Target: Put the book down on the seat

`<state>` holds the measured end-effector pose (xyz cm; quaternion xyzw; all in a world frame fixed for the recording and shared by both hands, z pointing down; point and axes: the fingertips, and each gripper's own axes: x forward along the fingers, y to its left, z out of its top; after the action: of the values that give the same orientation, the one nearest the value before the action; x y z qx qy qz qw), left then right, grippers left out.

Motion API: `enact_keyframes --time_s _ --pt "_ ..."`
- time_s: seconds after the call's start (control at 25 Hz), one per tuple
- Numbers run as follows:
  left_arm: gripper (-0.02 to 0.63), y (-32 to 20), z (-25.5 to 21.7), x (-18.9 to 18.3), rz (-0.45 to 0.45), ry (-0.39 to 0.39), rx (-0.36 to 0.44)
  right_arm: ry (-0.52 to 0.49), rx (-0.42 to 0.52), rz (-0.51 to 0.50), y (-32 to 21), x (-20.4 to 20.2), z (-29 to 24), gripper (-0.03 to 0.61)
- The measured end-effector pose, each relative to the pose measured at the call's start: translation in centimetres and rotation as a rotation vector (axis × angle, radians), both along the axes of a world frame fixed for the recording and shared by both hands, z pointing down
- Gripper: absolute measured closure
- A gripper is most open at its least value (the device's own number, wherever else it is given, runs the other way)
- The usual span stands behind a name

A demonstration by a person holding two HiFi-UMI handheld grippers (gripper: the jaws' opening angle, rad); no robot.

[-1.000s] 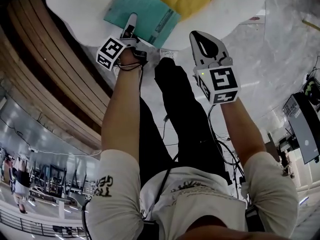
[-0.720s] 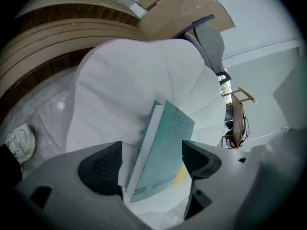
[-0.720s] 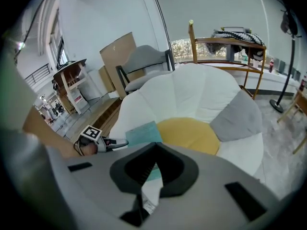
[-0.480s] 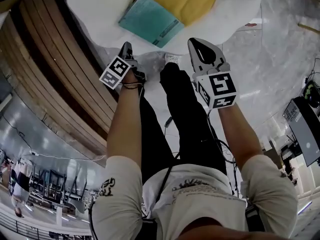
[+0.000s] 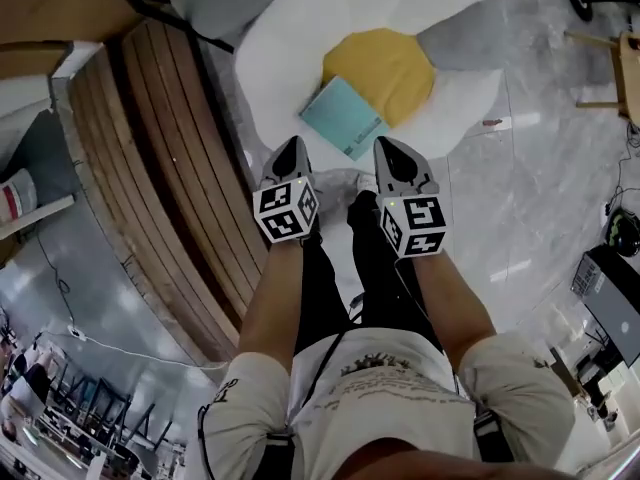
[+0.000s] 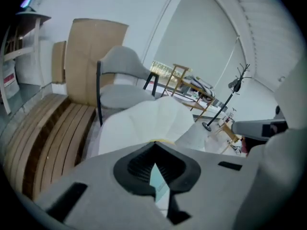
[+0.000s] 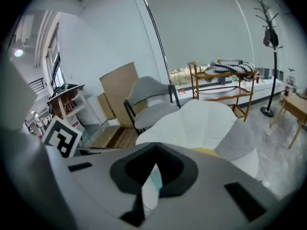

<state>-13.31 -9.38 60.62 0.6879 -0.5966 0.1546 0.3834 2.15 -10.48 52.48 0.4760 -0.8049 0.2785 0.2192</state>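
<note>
1. Pulled back: your left claw point(image 5: 291, 148) has left the thin teal book point(image 5: 345, 118), which lies just ahead on the white petal-shaped cushion seat point(image 5: 290, 48).
2. Left claw and right claw point(image 5: 388, 151): jaws together, empty.
3. Placement looks complete.

White petal-shaped cushioned seat point(image 5: 290, 43), yellow round centre point(image 5: 380, 73): one thin teal book point(image 5: 343, 118) lay flat, overlapping the centre's edge.

The book point(image 5: 343, 118) is teal. The seat point(image 5: 290, 48) is white, with a yellow cushion point(image 5: 378, 73) at its middle.
</note>
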Motion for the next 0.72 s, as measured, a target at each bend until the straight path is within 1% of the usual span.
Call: enact_keyframes --time_s 0.08,0.16,0.28,0.36,0.44,0.52,0.64,0.72 --pt "0.594 0.6 -5.3 -0.5 0.032 -0.014 0.023 -0.011 0.026 0.019 -0.1 -1.6 -3.6 0.552" --pt "0.594 -0.2 -10.4 -1.0 0.056 -0.032 0.067 -0.039 0.076 0.030 -1.5 -3.0 -7.7 0.552" --pt "0.594 -4.2 -18.2 -2.1 0.072 -0.075 0.191 -0.079 0.210 0.047 -5.9 -4.6 -15.0 0.552" --pt "0.594 -6.1 -23.7 -3.2 0.061 -0.120 0.266 -0.094 0.272 0.058 -7.5 -5.2 -19.9 0.552" --pt "0.594 -7.1 -29.0 -4.3 0.039 -0.150 0.331 -0.114 0.322 0.067 -7.6 -5.7 -24.7 0.552" --pt "0.594 -7.7 -33.8 -4.8 0.036 -0.159 0.382 -0.141 0.375 0.087 -7.0 -5.9 -29.2 0.552" --pt "0.594 -8.5 -40.5 -3.9 0.089 -0.149 0.449 -0.182 0.463 0.130 -6.6 -5.6 -35.5 0.552" --pt "0.594 -8.4 -44.6 -3.0 0.134 -0.147 0.499 -0.193 0.525 0.144 -6.3 -5.4 -39.1 0.552"
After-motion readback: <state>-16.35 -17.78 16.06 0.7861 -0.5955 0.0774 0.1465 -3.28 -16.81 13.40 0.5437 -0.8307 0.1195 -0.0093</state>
